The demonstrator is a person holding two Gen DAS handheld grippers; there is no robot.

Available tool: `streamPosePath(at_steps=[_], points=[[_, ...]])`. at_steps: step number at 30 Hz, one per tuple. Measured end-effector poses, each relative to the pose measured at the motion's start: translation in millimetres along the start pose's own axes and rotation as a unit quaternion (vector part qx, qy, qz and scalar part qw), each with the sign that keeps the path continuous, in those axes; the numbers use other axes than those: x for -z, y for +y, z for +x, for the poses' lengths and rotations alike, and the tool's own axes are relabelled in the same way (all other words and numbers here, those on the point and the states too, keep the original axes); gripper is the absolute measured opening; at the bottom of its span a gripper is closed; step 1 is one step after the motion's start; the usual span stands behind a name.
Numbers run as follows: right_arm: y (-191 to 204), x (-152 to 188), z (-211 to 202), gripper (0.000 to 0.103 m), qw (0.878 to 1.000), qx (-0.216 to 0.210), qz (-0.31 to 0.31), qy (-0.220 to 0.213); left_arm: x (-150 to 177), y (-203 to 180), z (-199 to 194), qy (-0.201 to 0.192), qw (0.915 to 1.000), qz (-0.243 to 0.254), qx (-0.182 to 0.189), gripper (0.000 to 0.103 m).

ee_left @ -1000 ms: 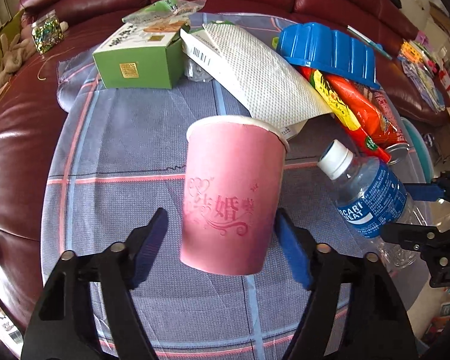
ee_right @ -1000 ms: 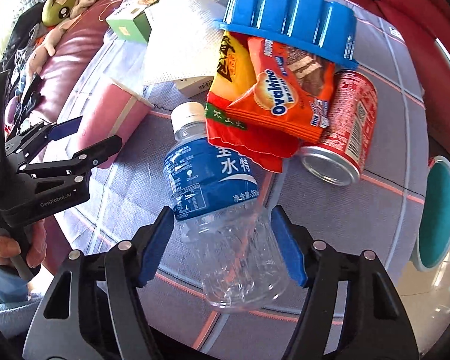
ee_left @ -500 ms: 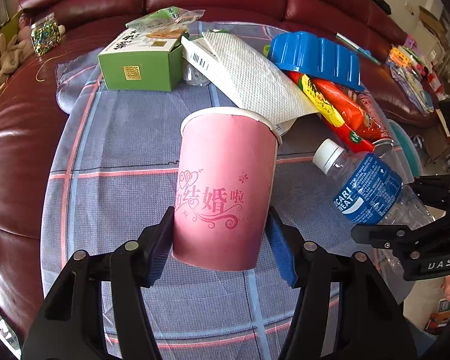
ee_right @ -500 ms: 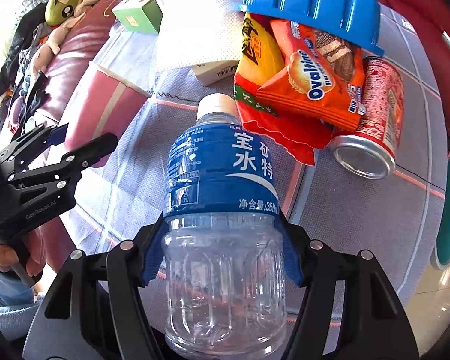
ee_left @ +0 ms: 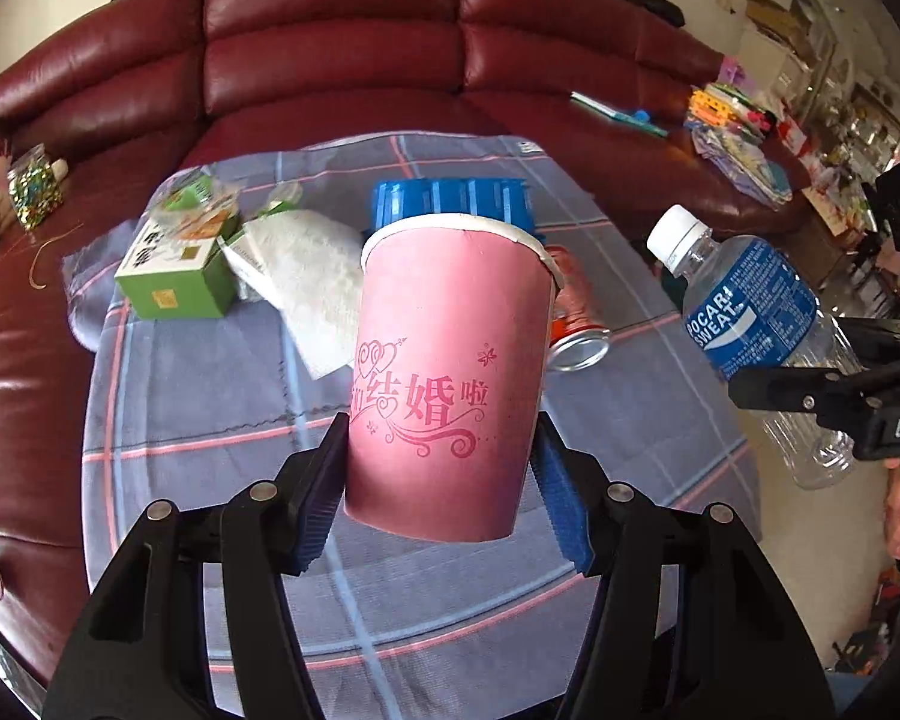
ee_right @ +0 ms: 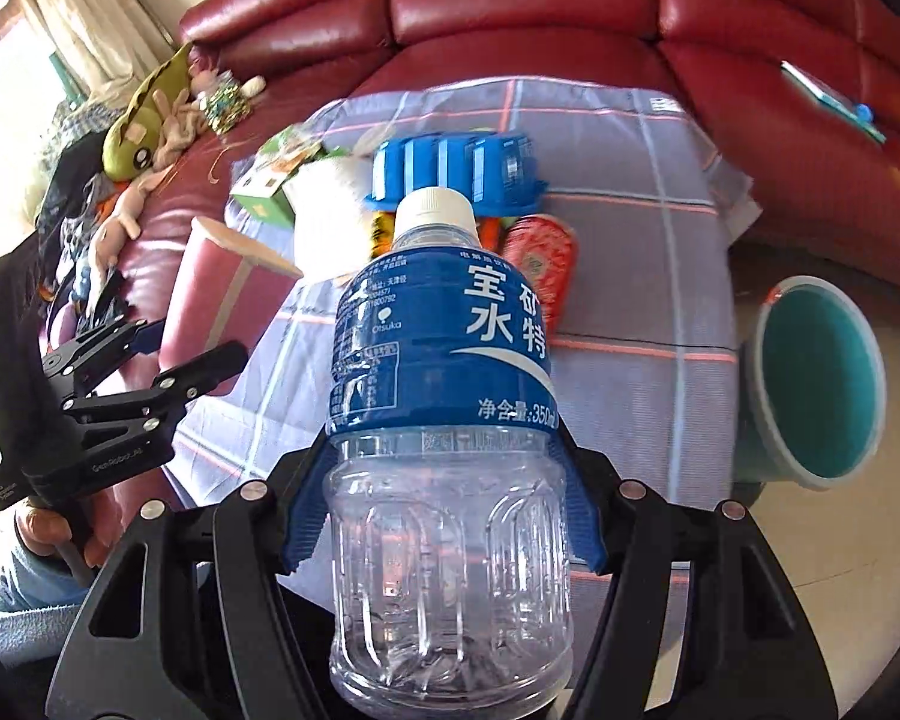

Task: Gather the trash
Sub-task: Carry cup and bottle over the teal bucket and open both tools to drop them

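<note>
Left gripper (ee_left: 441, 480) is clamped on the pink paper cup (ee_left: 450, 372), held above the worktop (ee_left: 210, 396); the empty bottle (ee_right: 444, 420) is clenched by the right gripper (ee_right: 444, 516). Box (ee_left: 174, 276), can (ee_left: 573, 324) and wrappers are left; the teal bin (ee_right: 810, 384) is judged their destination.

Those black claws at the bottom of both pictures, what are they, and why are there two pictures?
They are hand-held grippers: a person squeezes one in each hand, and each carries a camera looking along its fingers. The left hand-held gripper is clamped on a pink paper cup. The right hand-held gripper is clamped on an empty Pocari Sweat bottle. On the checked cloth lie a green box, a blue plastic tray and a red can. A teal bin stands beside the cloth.
</note>
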State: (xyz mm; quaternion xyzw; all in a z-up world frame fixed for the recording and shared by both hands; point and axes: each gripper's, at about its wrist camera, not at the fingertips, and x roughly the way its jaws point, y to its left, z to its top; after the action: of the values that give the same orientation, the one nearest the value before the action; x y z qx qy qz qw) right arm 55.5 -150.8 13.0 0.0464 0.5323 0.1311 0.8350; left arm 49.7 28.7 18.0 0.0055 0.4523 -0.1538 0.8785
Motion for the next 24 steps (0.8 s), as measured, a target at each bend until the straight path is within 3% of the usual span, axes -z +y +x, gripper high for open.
streamPosePath(at_steps=[8, 15, 24], points=[[-154, 0, -52, 0.062, 0.989, 0.077, 0.117, -0.048, -57, -116, 41, 0.021, 0.9939, 0.085, 0.067, 0.06], [-291, 12, -38, 0.062, 0.968, 0.108, 0.223, -0.034, -94, -216, 128, 0.077, 0.9807, 0.142, 0.111, 0.06], [-368, 18, 11, 0.062, 0.953, 0.107, 0.283, 0.012, -119, -299, 244, 0.138, 0.965, 0.178, 0.134, 0.06]])
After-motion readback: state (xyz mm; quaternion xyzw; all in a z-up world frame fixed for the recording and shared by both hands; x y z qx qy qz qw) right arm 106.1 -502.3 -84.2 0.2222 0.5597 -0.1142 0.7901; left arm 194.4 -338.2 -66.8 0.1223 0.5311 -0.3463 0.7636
